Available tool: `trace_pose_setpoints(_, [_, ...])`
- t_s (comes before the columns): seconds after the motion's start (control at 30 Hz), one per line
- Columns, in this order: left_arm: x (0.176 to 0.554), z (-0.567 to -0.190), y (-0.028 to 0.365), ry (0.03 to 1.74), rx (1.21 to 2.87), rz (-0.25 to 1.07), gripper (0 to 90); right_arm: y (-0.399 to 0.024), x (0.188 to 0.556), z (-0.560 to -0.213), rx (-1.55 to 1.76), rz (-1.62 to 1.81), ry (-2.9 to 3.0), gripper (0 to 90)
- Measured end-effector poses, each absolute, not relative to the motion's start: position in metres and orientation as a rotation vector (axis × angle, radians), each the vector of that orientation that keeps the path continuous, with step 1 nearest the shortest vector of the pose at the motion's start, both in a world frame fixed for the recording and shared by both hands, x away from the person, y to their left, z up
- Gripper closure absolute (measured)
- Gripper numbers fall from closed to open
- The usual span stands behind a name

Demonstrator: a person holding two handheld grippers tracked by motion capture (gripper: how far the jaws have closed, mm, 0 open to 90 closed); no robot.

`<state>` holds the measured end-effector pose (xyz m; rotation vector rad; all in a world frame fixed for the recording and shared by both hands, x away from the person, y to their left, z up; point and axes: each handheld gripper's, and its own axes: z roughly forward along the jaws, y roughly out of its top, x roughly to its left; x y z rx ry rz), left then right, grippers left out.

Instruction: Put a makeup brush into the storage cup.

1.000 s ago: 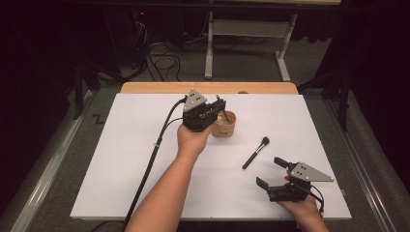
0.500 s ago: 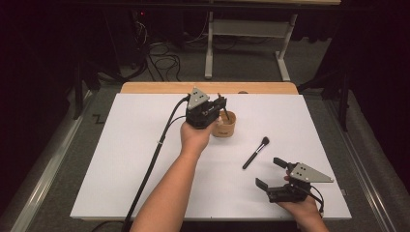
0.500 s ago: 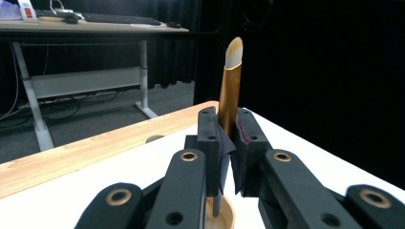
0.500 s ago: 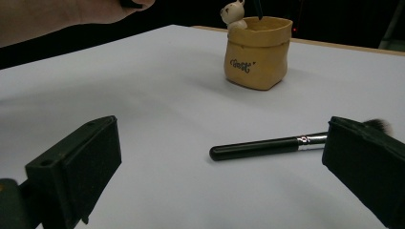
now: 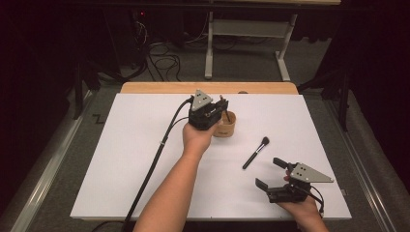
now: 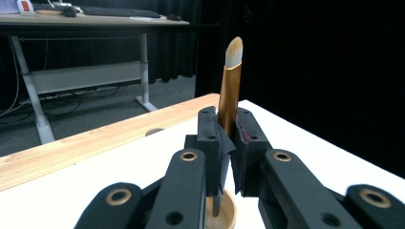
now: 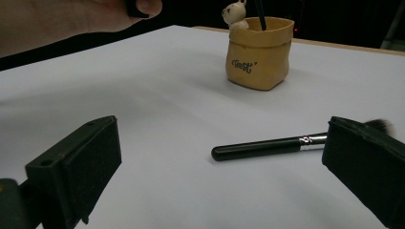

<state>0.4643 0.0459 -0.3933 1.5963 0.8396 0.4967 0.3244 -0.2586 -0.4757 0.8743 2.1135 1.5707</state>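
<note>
A person worked at a white table (image 5: 145,159) with a claw in each hand. The left gripper (image 6: 228,129) was clamped on a gold-handled brush (image 6: 230,90), held upright with its pale bristles above the jaws. Directly beneath this claw stood a small tan pot (image 5: 225,126), the brush's lower end reaching down into it. To the right, a black brush (image 5: 255,152) lay flat on the table, just ahead of the right gripper (image 5: 276,174). That claw's jaws stood wide apart, holding nothing, hovering low near the table's front edge.
</note>
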Motion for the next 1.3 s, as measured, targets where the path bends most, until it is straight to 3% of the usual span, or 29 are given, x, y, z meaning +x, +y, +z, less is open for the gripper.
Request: trace_pose_setpoints(1.3, [0.467, -0.424, 0.039, 0.877, 1.697, 0.488, 82.6, -0.259, 0.324, -0.477, 0.893, 1.571, 2.12, 1.0])
